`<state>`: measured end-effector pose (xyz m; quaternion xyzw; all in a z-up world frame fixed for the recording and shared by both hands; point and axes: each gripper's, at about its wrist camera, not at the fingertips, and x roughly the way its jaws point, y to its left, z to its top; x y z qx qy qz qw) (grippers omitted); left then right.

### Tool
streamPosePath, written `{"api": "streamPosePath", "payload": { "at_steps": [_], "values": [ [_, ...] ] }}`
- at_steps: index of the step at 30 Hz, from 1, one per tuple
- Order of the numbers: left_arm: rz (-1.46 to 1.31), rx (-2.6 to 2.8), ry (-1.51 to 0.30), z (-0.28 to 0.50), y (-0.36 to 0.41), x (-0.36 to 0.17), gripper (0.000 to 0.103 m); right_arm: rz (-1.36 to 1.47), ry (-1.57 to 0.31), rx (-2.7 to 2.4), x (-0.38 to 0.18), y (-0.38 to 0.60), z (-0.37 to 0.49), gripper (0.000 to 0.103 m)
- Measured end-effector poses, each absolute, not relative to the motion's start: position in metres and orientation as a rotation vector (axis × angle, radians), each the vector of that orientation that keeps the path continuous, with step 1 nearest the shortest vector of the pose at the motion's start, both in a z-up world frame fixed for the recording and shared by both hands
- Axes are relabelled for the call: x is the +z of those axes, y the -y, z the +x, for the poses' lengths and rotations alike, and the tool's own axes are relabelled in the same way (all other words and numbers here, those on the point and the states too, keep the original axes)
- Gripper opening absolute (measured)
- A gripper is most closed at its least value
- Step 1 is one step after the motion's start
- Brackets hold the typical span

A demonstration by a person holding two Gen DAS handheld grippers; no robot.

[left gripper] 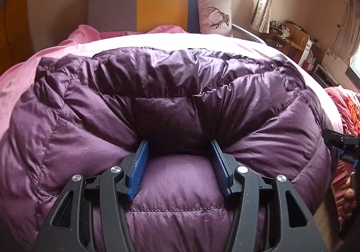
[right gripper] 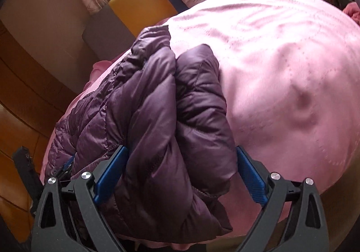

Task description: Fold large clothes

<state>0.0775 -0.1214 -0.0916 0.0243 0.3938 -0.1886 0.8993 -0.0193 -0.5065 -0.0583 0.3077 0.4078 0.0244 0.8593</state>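
Note:
A purple quilted down jacket [left gripper: 171,85] lies bunched on a pink bed cover [left gripper: 20,85]. My left gripper [left gripper: 179,143] has its blue pads [left gripper: 140,162] pressed into the puffy fabric, jaws apart, a thick fold of jacket between them. In the right wrist view the jacket [right gripper: 157,99] lies folded double near the bed's left edge. My right gripper [right gripper: 181,150] straddles the folded bundle, jaws wide, blue pads [right gripper: 249,173] against both sides. The fingertips are sunk in the fabric. The right gripper shows at the right edge of the left wrist view [left gripper: 344,141].
A grey, yellow and blue headboard [left gripper: 139,4] stands at the far end, with a deer-print pillow [left gripper: 216,9] against it. An orange-pink quilt [left gripper: 344,103] lies at the right. Wooden wardrobe panels [right gripper: 27,85] stand left of the bed. A cluttered desk [left gripper: 292,36] is at the back right.

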Motion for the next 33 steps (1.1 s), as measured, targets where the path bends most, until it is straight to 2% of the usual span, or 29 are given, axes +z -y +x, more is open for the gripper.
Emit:
{"api": "streamPosePath", "payload": {
  "at_steps": [3, 7, 13, 15, 23, 27, 33],
  "values": [
    [0.057, -0.392, -0.805, 0.075, 0.123, -0.095, 0.053, 0.716, -0.868, 0.106, -0.065, 0.508, -0.023, 0.096],
    [0.028, -0.396, -0.808, 0.072, 0.119, -0.091, 0.053, 0.708, -0.887, 0.171, -0.06, 0.499, -0.023, 0.09],
    [-0.035, -0.394, -0.767, 0.059, 0.095, -0.064, 0.053, 0.682, -0.901, 0.183, -0.054, 0.491, -0.023, 0.071],
    [-0.018, -0.401, -0.769, 0.056, 0.094, -0.064, 0.053, 0.683, -0.901, 0.191, -0.049, 0.49, -0.026, 0.059],
    [0.042, -0.439, -0.787, 0.063, 0.106, -0.081, 0.053, 0.57, -0.875, 0.208, -0.005, 0.467, -0.036, 0.032],
    [0.017, -0.457, -0.804, 0.069, 0.106, -0.086, 0.053, 0.492, -0.841, 0.248, 0.025, 0.442, -0.036, 0.026],
    [-0.03, -0.489, -0.814, 0.074, 0.101, -0.091, 0.053, 0.375, -0.793, 0.397, 0.068, 0.381, -0.025, 0.025]
  ]
}}
